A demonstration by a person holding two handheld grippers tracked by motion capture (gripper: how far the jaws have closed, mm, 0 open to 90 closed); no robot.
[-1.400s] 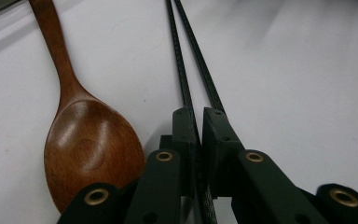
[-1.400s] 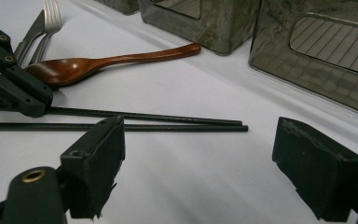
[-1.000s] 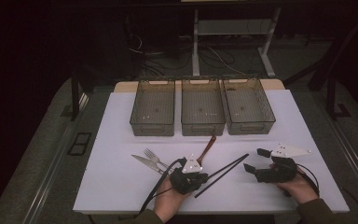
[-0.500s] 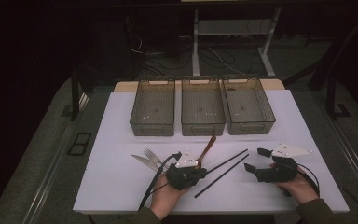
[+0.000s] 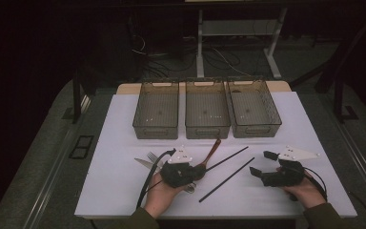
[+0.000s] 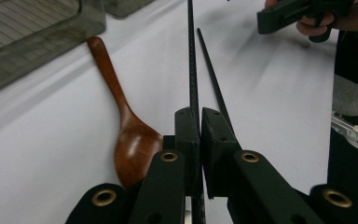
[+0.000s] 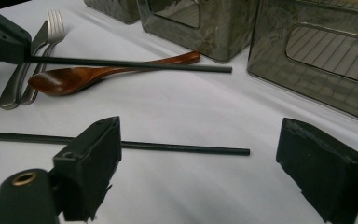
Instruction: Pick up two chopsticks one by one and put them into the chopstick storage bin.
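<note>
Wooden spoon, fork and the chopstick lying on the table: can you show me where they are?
wooden spoon (image 7: 70,78), right gripper view, on its bowl.
fork (image 7: 55,22), right gripper view, on its tines.
lying chopstick (image 7: 182,148), right gripper view, on its shaft.

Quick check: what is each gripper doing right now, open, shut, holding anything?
Left gripper: shut on a black chopstick.
Right gripper: open, nothing between the jaws; second chopstick lies on the table beyond.
</note>
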